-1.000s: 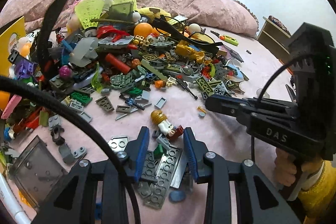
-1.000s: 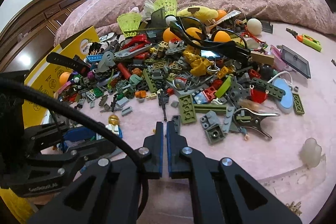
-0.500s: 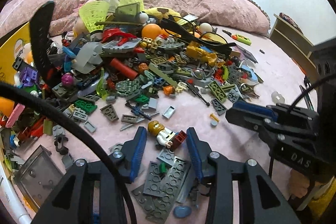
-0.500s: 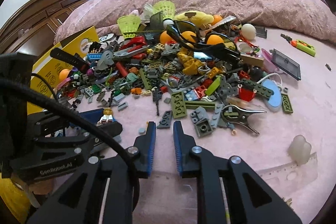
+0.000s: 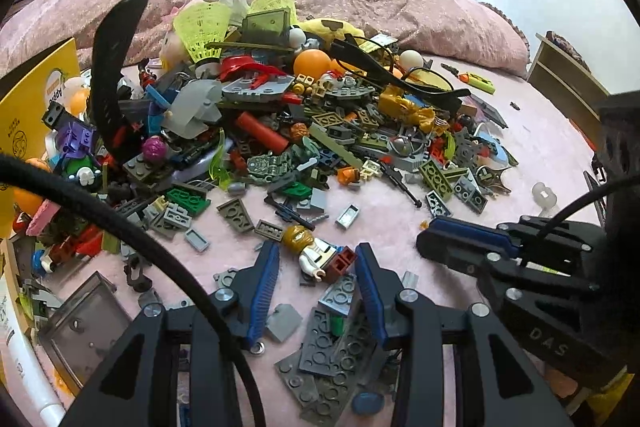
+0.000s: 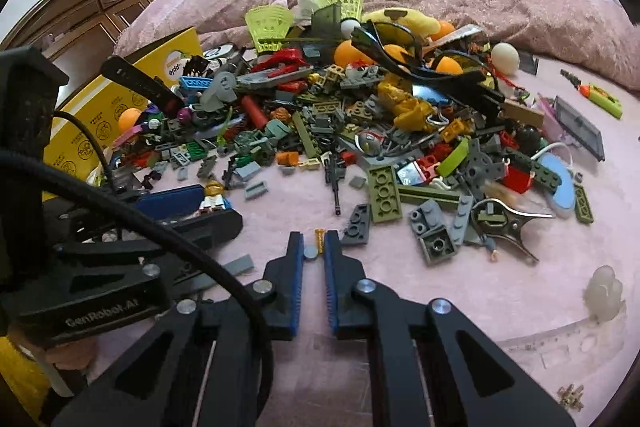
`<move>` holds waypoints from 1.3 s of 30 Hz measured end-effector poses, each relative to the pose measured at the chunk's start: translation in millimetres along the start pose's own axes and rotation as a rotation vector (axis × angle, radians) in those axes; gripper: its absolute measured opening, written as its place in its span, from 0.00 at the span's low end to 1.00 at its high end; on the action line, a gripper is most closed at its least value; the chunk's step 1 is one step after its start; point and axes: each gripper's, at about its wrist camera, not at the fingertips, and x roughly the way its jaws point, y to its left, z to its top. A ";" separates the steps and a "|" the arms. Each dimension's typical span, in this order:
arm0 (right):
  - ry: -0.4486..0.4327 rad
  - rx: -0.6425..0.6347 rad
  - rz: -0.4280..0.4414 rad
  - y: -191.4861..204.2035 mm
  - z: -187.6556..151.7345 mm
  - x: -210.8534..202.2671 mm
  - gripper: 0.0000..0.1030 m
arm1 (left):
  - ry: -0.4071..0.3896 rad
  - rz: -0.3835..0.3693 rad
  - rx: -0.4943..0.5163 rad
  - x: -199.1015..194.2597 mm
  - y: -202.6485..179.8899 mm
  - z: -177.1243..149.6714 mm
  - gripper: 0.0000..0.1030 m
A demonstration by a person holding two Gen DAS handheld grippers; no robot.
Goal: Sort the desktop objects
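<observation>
A big heap of toy bricks [image 5: 320, 131], balls, shuttlecocks and sunglasses lies on a pink bed; it also shows in the right wrist view [image 6: 360, 123]. My left gripper [image 5: 316, 259] is open, its fingers on either side of a lying minifigure [image 5: 316, 251] with tan hair; the figure also shows in the right wrist view [image 6: 214, 197]. My right gripper [image 6: 313, 247] is open a little, with a small grey round stud [image 6: 310, 251] and a small orange piece [image 6: 319, 239] between its tips. In the left wrist view it [image 5: 460, 239] sits to the right.
Grey flat plates [image 5: 332, 347] lie under the left gripper. A yellow box [image 6: 120, 99] stands at the left edge. A clear grey panel [image 5: 80, 323] lies at lower left. A metal clamp [image 6: 504, 223], a white translucent piece [image 6: 604, 291] and a clear ruler [image 6: 560, 339] lie on the right.
My right gripper went from shut to slightly open and moved forward around the small stud. My left gripper moved forward, so the minifigure now lies between its fingers.
</observation>
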 end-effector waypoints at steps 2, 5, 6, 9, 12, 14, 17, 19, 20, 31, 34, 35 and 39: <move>-0.012 -0.016 0.007 3.7 -0.2 -5.1 0.10 | 0.000 -0.001 -0.001 0.0 0.0 -0.2 0.39; -0.020 -0.040 0.019 8.9 -1.8 -12.0 0.10 | 0.000 -0.008 -0.003 -0.7 0.8 -0.6 0.39; -0.022 -0.046 0.027 10.8 -3.2 -14.9 0.10 | 0.000 -0.009 -0.006 -0.6 0.9 -0.5 0.39; -0.025 -0.068 0.027 14.7 -7.5 -18.3 0.10 | 0.000 0.000 -0.005 0.6 -0.2 0.3 0.39; -0.008 -0.064 0.024 14.2 -10.0 -14.5 0.10 | -0.005 0.020 0.014 0.9 -4.2 -0.2 0.39; 0.008 -0.050 0.022 11.3 -10.4 -11.3 0.10 | -0.021 0.029 0.027 -1.1 -6.2 -0.4 0.39; 0.010 -0.029 0.043 8.5 -9.8 -13.2 0.10 | -0.043 0.031 0.031 -5.0 -6.3 0.9 0.38; 0.003 -0.028 0.045 8.9 -10.0 -15.4 0.10 | -0.046 0.025 0.027 -5.6 -5.3 1.5 0.36; 0.003 -0.032 0.043 9.6 -10.0 -15.9 0.10 | -0.045 0.022 0.026 -5.4 -4.8 1.5 0.35; -0.014 -0.031 0.041 10.4 -8.8 -21.6 0.10 | -0.067 0.033 0.033 -10.1 -9.0 0.6 0.27; -0.011 -0.026 0.046 8.5 -9.4 -18.5 0.10 | -0.027 0.047 0.038 -1.0 -9.7 0.8 0.31; -0.009 -0.024 0.048 8.0 -9.6 -16.9 0.10 | -0.003 0.048 0.032 4.1 -8.6 0.6 0.32; 0.010 -0.016 0.051 6.2 -9.8 -10.8 0.10 | -0.014 0.046 0.029 3.2 -7.9 0.4 0.32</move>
